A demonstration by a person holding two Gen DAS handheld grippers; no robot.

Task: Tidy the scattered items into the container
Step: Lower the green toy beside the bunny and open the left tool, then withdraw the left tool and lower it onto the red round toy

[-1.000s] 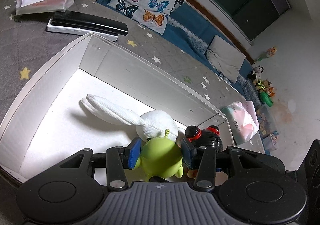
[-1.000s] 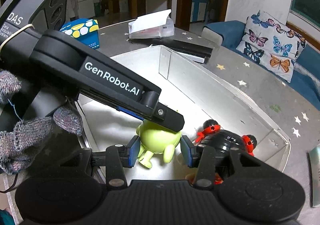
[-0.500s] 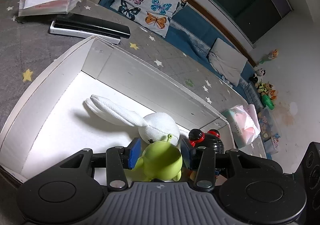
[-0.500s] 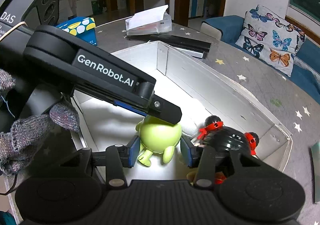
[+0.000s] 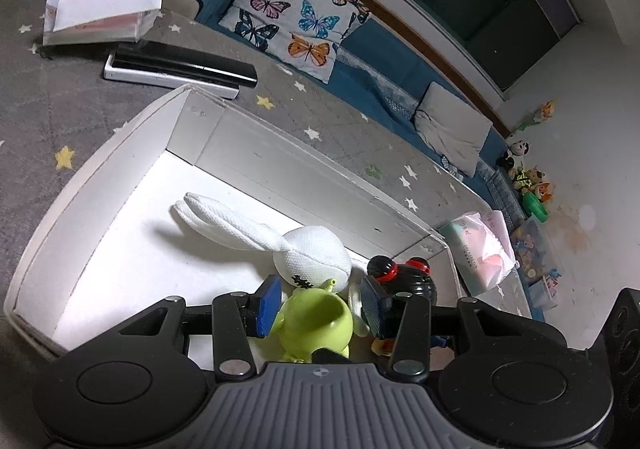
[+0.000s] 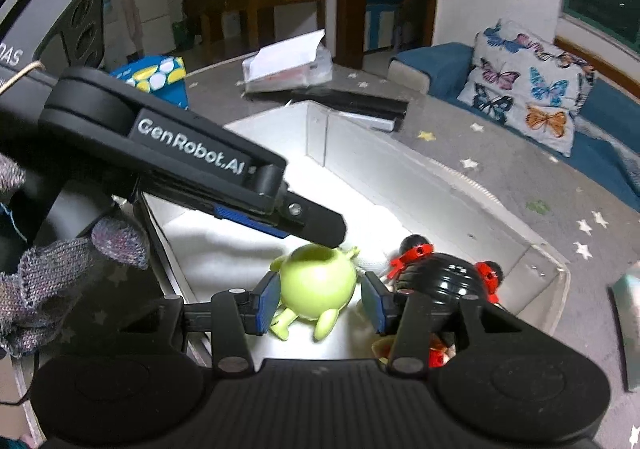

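Grey star-patterned cloth covers the table (image 5: 48, 97), with a blue couch and a butterfly cushion (image 5: 296, 25) behind it at 12 o'clock. From the left: the white box (image 5: 72, 209) sits open on the cloth, and inside it a white rabbit toy (image 5: 308, 255) lies with its ears trailing toward 10 o'clock. Just below the rabbit, at 6 o'clock in the left wrist view, the green toy (image 5: 316, 319) rests on the box floor between the spread fingers of the left gripper (image 5: 318, 303); the blue pads look clear of it. A black toy with red ears (image 5: 404, 277) stands just beside it at 3 o'clock.

From the right wrist view the right gripper (image 6: 318, 303) also frames the green toy (image 6: 318, 283), fingers spread with gaps either side, nothing pinched.

The green toy looks like a hard, smooth, hollow plastic shell: probably light, stiff and a little slippery. Its round belly seems the best place to grip; the thin feet would likely twist.
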